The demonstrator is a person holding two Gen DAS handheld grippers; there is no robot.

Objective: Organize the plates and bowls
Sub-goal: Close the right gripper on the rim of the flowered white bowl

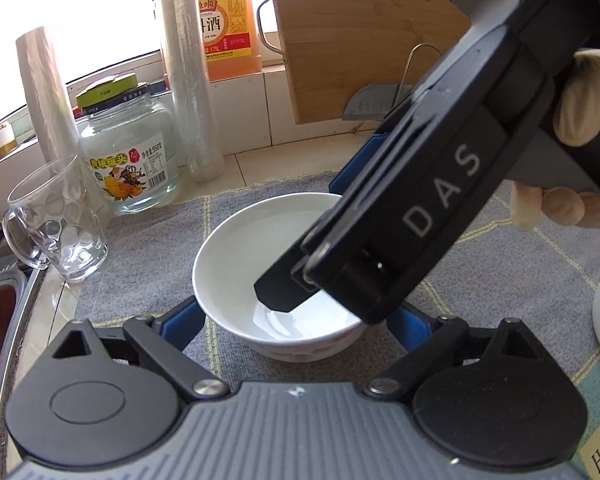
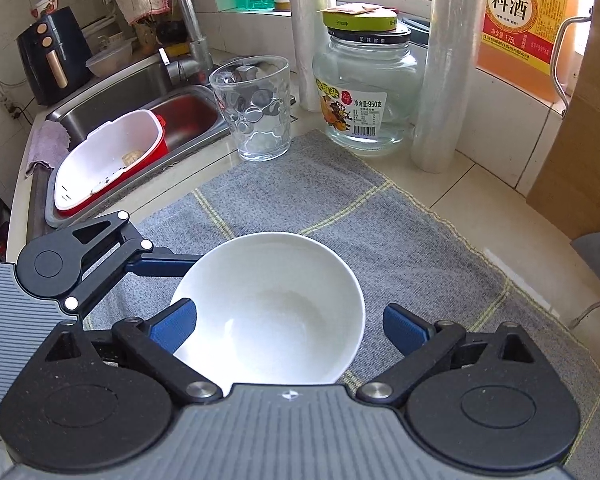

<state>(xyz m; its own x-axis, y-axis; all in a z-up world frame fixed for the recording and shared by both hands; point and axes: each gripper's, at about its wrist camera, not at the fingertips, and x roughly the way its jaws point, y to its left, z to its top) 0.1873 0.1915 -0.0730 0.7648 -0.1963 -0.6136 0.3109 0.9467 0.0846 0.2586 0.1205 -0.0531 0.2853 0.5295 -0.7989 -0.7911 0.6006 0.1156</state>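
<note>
The step in hand looked like the approach to a first pick: a white bowl (image 2: 268, 308) stood upright on a grey cloth (image 2: 400, 240) spread over the bench, and both grippers had gathered round it. The right gripper (image 2: 290, 326) stood wide, its blue fingers (image 2: 176, 326) either side of the bowl, the left one at or just over the rim, the right one apart from it; nothing was held. The left gripper (image 1: 300, 320) also stood wide, its fingers flanking the bowl's near side without pressing on it (contact could not be ruled out at the left pad). The next move would probably call for one gripper to settle on the rim and close, while the other gave way.

The left wrist view showed the right gripper's black finger dipping inside the bowl, a gloved hand (image 1: 580, 100) on its handle and a wooden board (image 1: 360, 40) behind. The right wrist view alone showed the sink (image 2: 140, 92), with a red and white basin (image 2: 112, 160) and the tap
</note>
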